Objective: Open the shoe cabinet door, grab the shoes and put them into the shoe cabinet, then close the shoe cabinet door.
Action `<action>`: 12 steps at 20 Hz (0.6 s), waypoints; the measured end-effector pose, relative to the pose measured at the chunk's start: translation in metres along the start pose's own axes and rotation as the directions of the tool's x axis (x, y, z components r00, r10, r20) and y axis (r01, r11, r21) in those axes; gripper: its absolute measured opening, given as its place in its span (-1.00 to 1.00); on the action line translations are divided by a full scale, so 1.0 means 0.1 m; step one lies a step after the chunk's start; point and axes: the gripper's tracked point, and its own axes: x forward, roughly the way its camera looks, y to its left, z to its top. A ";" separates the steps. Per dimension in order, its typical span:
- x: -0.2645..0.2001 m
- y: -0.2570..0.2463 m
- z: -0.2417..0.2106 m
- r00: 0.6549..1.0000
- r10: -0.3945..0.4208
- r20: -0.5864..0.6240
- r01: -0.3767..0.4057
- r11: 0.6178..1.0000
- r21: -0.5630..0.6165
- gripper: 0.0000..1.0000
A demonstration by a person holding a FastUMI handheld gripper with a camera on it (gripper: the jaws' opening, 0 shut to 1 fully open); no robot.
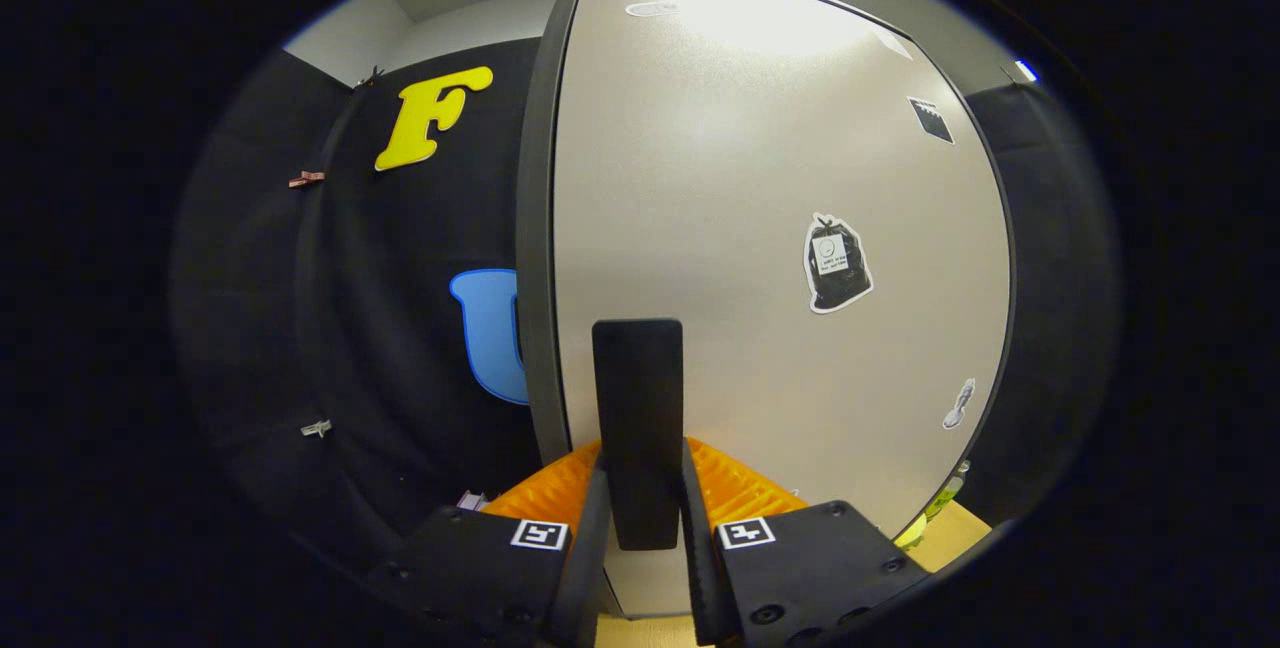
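Note:
The shoe cabinet door (pixel 760 188) is a tall pale grey panel with a dark frame, and it stands close in front of me. Its dark left edge (pixel 535 228) faces me, with the booth wall beyond it. A black upright handle (pixel 637 408) sits on the door's lower part. My gripper (pixel 640 498) reaches straight at it, with one finger on each side of the handle. Both fingers (pixel 590 518) press against the handle's lower half, so the gripper is shut on it. The door carries a few stickers, among them a black bag shape (pixel 836 264).
Black cloth wall (pixel 400 348) hangs left of the door and another stretch (pixel 1050 308) to its right. A light wooden surface (pixel 965 533) shows past the door's lower right corner, with a small yellow-green object (pixel 935 513) on it.

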 end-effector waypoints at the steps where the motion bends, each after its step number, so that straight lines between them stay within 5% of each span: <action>1: 0.00 -0.01 0.00 1.000 0.003 -0.004 -0.003 1.000 0.005 -0.20; 3: 0.00 0.01 -0.01 1.000 0.003 0.006 -0.003 1.000 -0.001 -0.39; 12: -0.08 0.01 -0.01 0.999 0.044 0.002 -0.044 0.999 0.007 -0.39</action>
